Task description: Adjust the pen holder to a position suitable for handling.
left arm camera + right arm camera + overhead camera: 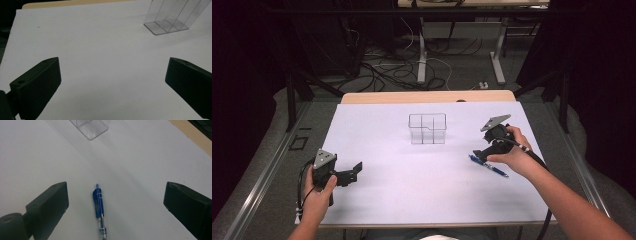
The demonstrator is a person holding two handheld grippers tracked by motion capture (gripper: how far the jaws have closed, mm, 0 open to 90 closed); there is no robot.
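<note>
A blue pen (488, 166) lies flat on the white table sheet (412, 175) at the right. My right gripper (480, 153) hovers over its clip end, jaws wide apart. From the right gripper view the pen (99, 206) lies between the two black jaws, touching neither. A clear plastic divided box (427, 128) stands upright at the table's middle back; its base (166, 26) appears at the upper right of the left gripper view and its corner (91, 128) at the top of the right gripper view. My left gripper (357, 170) rests at the front left, open, with nothing between its jaws.
A wooden table edge (427, 96) runs along the back of the sheet. Beyond it, cables and metal table legs (422, 55) cover the floor. Dark frame posts stand at both sides.
</note>
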